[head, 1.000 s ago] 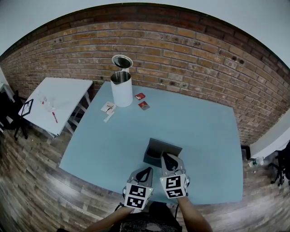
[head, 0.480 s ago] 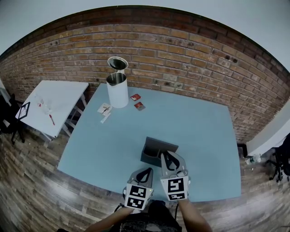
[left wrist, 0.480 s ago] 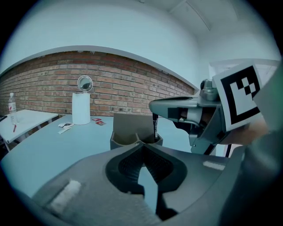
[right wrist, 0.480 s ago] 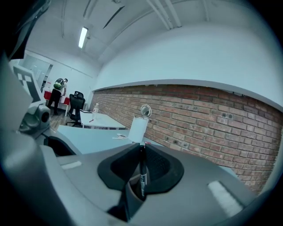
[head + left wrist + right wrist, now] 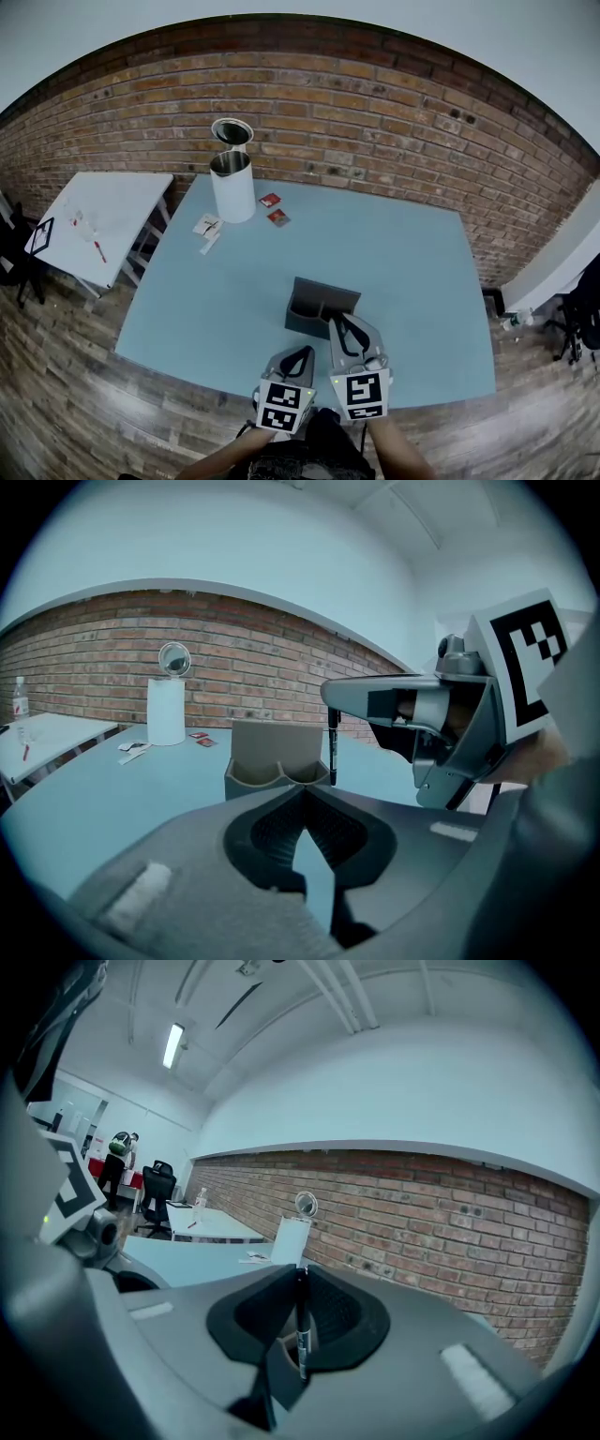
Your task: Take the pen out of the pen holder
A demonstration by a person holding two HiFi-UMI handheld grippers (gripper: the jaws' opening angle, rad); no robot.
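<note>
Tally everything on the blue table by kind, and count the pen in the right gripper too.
Pen holder: 1
Pen: 1
White canister: 1
Red packets: 2
White paper slips: 2
Total: 7

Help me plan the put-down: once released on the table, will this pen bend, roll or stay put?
Probably stiff: the pen stands straight and upright, clamped in the right gripper. Likely light, being so thin. Laid on the smooth table, its round barrel may roll.
</note>
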